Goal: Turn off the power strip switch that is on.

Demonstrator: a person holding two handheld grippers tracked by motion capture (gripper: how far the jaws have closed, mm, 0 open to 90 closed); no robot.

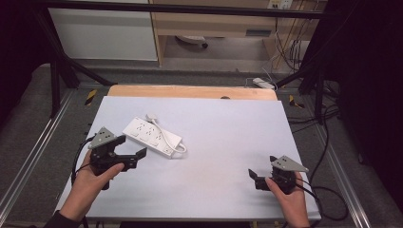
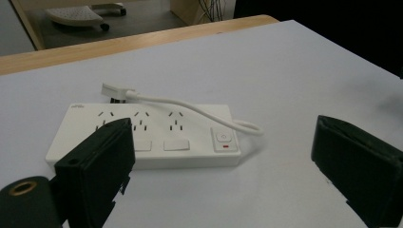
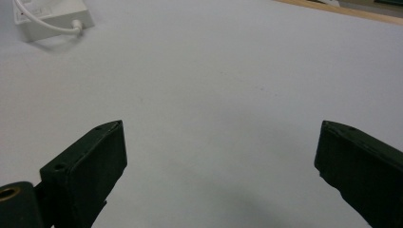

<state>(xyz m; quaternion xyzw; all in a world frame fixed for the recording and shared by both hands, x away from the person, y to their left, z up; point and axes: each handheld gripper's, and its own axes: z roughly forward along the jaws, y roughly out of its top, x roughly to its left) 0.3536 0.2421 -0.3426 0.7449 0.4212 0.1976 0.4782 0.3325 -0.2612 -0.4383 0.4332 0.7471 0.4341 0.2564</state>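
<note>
Approach is underway: you are aiming the spread left gripper (image 1: 124, 151) at the power strip (image 1: 152, 137) lying just ahead on the desk (image 1: 228, 142); your right gripper (image 1: 260, 179) is waiting wide open, well apart. Closing in comes next.

One fixed overhead camera and two cameras riding on the hand-held grippers.

The high view looks forward and down on the whole white table (image 1: 223, 142) from the person's side, with the floor beyond it. The left gripper view sits low and close, facing across the table at the power strip (image 2: 157, 133) between its wide-apart jaws. The right gripper view looks low over bare tabletop, catching a corner of the same power strip (image 3: 52, 21) far off. All three views share that strip.
</note>
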